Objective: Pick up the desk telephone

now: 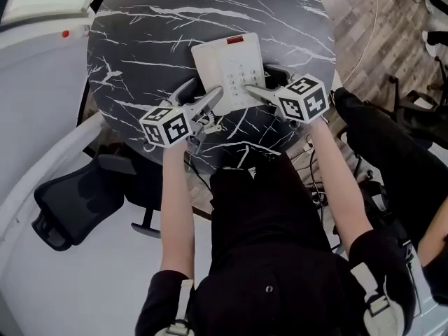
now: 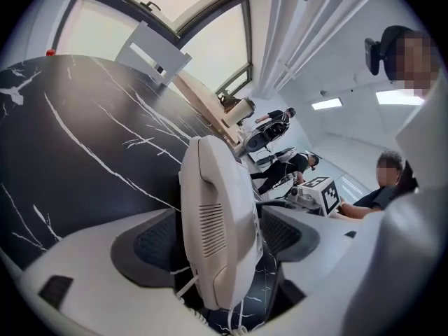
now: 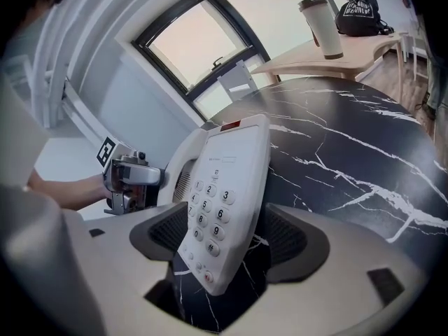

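The white desk telephone (image 1: 227, 68) lies on the round black marble table (image 1: 140, 40), close to its near edge. My left gripper (image 1: 201, 93) straddles the handset side, my right gripper (image 1: 264, 82) the keypad side. In the left gripper view the handset (image 2: 220, 215) stands between the open jaws of the left gripper (image 2: 220, 238), with a gap at each pad. In the right gripper view the keypad body (image 3: 224, 180) sits between the right gripper's (image 3: 227, 236) open jaws, and the pads do not press on it. The coiled cord (image 1: 210, 126) hangs off near the table edge.
A black office chair (image 1: 66, 201) stands at the lower left beside the table. A tall tumbler (image 3: 322, 23) and a black bag (image 3: 360, 12) rest on a wooden desk beyond the table. People sit in the background (image 2: 392, 180). Wood floor (image 1: 378, 33) lies to the right.
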`<state>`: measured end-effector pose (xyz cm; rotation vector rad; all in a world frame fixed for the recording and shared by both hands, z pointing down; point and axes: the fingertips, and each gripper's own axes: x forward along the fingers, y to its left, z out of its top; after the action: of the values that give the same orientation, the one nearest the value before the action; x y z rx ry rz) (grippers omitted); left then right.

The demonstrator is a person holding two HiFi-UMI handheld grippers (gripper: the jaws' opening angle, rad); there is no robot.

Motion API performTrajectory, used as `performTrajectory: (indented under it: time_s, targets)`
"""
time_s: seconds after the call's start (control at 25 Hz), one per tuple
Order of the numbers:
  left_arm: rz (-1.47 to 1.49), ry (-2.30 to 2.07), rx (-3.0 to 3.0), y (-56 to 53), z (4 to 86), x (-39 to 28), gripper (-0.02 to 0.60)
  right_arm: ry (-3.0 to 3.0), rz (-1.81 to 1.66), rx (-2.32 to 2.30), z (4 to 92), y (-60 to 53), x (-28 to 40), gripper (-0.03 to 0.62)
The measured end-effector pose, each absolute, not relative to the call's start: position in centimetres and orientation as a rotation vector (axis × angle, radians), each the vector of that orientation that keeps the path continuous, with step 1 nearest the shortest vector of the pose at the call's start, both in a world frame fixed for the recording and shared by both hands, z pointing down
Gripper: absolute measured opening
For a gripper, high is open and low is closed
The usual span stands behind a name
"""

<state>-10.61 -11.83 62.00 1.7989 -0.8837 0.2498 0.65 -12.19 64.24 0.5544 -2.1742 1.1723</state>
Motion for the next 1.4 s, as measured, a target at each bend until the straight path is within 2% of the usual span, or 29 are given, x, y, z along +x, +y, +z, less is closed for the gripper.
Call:
performTrajectory:
  time_s: [1.4]
  targets:
    - [0.263, -0.782, 1.787, -11.7, 63.5, -9.0, 0.385, -2.160, 1.213, 0.542, 65.6, -12.6, -0.4, 0.327]
